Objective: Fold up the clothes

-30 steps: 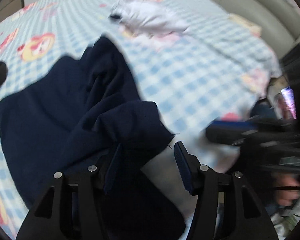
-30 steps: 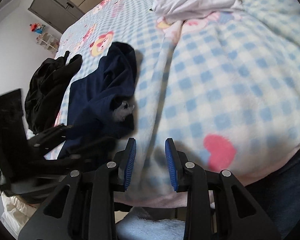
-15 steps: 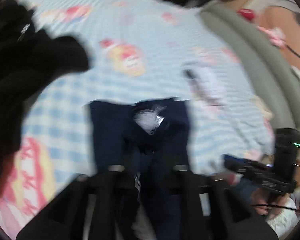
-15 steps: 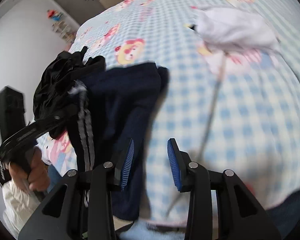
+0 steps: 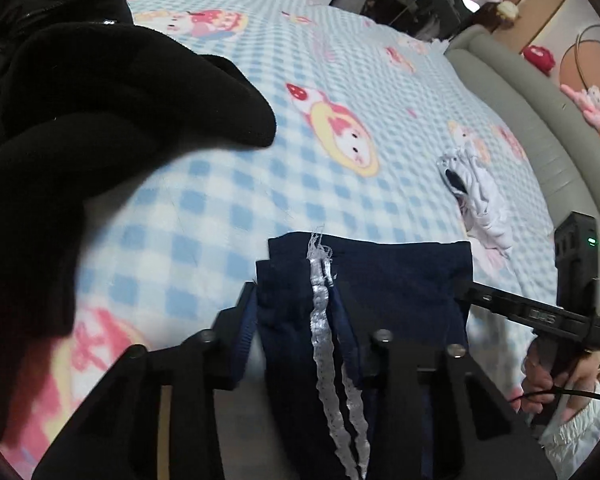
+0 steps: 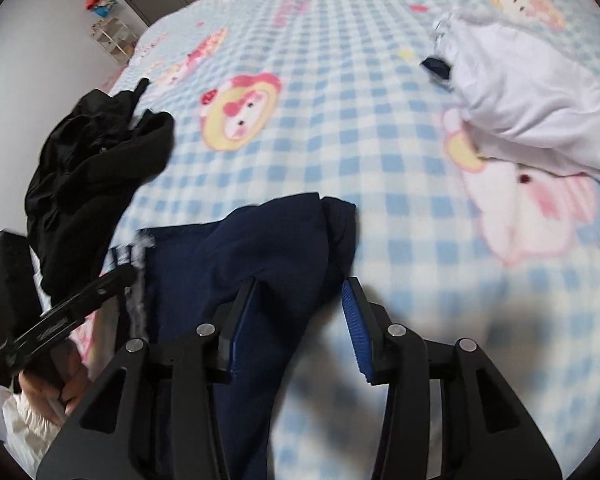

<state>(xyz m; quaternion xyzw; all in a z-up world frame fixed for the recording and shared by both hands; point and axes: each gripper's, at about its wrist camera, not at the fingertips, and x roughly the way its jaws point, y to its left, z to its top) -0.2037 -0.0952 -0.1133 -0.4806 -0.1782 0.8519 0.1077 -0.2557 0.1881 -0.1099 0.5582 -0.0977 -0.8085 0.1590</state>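
Navy garment [image 5: 384, 280] with a silver lace stripe [image 5: 320, 312] lies on the near part of the bed, draped toward me over the edge of the blue-checked cartoon blanket [image 5: 340, 80]. My left claw [image 5: 300, 316] has its fingers pressed against a bunched fold of the cloth at the striped seam, gripping it; the right finger is hidden under fabric. My right claw [image 6: 296, 320] stands with jaws wide apart; the dark cloth [image 6: 260, 248] lies against the inner face of its left finger [image 6: 242, 320], while the right finger [image 6: 356, 332] is over bare blanket [image 6: 340, 120], nothing pinched. Far left sits a heap of black clothes [image 5: 80, 100], apart from the navy piece. Far right lies a crumpled white garment [image 6: 528, 108] with a small dark tag showing at its left end. No containers in sight; everything rests directly on the blanket. Grey padded bed frame [image 5: 540, 132] runs along the right side.
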